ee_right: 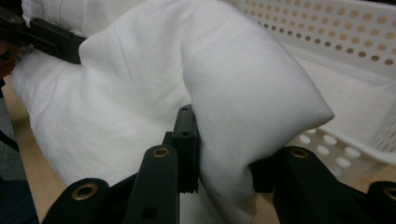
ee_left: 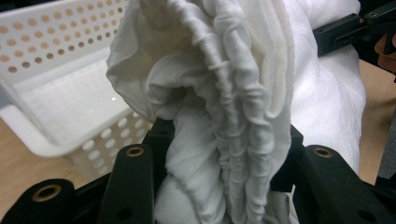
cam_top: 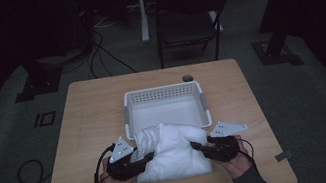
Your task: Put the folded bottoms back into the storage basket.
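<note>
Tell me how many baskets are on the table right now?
1. A white perforated basket sits at the table's middle, just beyond the white cloth that the left gripper and right gripper pinch. Nothing shows inside it.

Both forearms are coming in from the near edge of the table, sleeves dark. The left hand (cam_top: 115, 178) is wrapping around the left gripper (cam_top: 148, 156), which is pointing right and slightly forward, jaws pinching a bunched fold of the white cloth (cam_top: 176, 150). The right hand (cam_top: 236, 159) is holding the right gripper (cam_top: 195, 145), pointing left toward the other, jaws closing on a smooth fold of the same cloth. The grippers are sitting near each other, tips facing inward.
</note>
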The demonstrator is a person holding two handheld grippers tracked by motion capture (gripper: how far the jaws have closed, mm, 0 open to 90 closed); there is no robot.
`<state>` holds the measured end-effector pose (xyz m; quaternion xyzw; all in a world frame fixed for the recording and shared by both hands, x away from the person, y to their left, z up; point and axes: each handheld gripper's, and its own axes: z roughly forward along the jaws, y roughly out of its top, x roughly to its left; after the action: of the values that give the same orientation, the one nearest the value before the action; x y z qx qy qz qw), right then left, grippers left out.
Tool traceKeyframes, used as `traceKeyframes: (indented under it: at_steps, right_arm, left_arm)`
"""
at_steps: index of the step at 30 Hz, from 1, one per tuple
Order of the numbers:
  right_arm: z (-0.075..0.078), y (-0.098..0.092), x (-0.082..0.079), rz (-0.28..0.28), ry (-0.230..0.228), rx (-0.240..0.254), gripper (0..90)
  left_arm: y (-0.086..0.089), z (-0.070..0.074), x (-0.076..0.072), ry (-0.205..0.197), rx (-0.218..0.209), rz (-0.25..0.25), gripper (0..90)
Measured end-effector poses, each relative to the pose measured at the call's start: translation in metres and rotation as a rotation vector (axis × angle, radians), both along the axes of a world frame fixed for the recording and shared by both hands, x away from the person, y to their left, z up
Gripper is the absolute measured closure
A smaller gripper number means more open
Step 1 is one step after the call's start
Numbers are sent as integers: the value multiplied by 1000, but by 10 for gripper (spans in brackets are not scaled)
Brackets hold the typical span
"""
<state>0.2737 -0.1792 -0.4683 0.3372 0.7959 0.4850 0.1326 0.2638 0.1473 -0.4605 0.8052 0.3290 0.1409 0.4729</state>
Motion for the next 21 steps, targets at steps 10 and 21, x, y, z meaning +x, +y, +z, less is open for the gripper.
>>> traceKeyframes:
  at_steps: [10, 21]
  right_arm:
    - [25, 2, 11, -13, -53, 11, 703]
    - [36, 4, 21, -28, -67, 36, 705]
  left_arm:
    - [5, 22, 14, -38, -22, -8, 558]
    - [7, 34, 24, -56, -28, -1, 559]
